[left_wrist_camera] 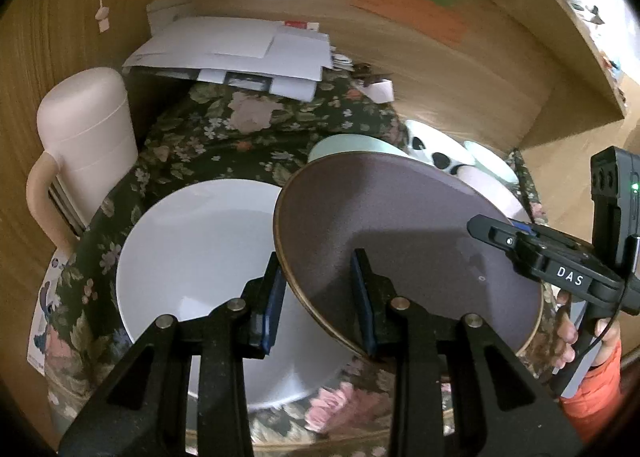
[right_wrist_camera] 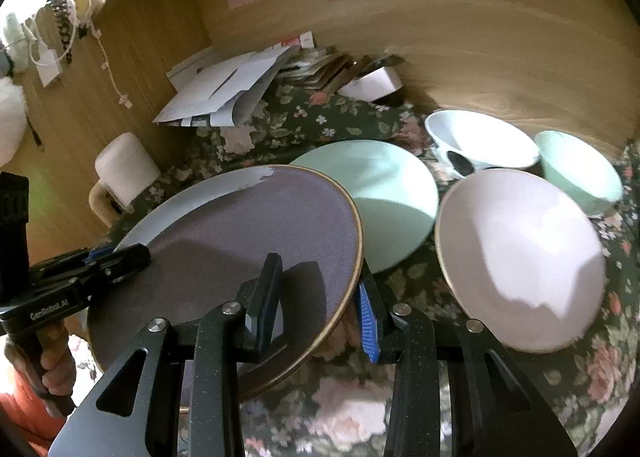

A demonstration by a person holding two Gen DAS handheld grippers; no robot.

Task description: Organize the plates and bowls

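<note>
A purple-grey plate (left_wrist_camera: 400,225) with a brown rim hangs tilted above the floral cloth, carried from both sides. My left gripper (left_wrist_camera: 318,261) is shut on its near left rim, and my right gripper (right_wrist_camera: 320,269) is shut on its right rim. In each wrist view the other gripper clamps the plate's far side: the right gripper (left_wrist_camera: 494,233) and the left gripper (right_wrist_camera: 136,255). A large white plate (left_wrist_camera: 192,249) lies flat on the cloth, partly under the lifted plate. To its right sit a mint plate (right_wrist_camera: 384,193), a pink bowl (right_wrist_camera: 520,257), a white spotted bowl (right_wrist_camera: 480,141) and a mint bowl (right_wrist_camera: 576,169).
Wooden walls (left_wrist_camera: 460,97) close in the back and sides of the floral-cloth surface (left_wrist_camera: 224,129). A pale pink jug (left_wrist_camera: 88,145) stands at the left. Loose papers (left_wrist_camera: 240,49) and a small white box (right_wrist_camera: 372,85) lie at the back. A hand in an orange sleeve (left_wrist_camera: 596,377) grips the right handle.
</note>
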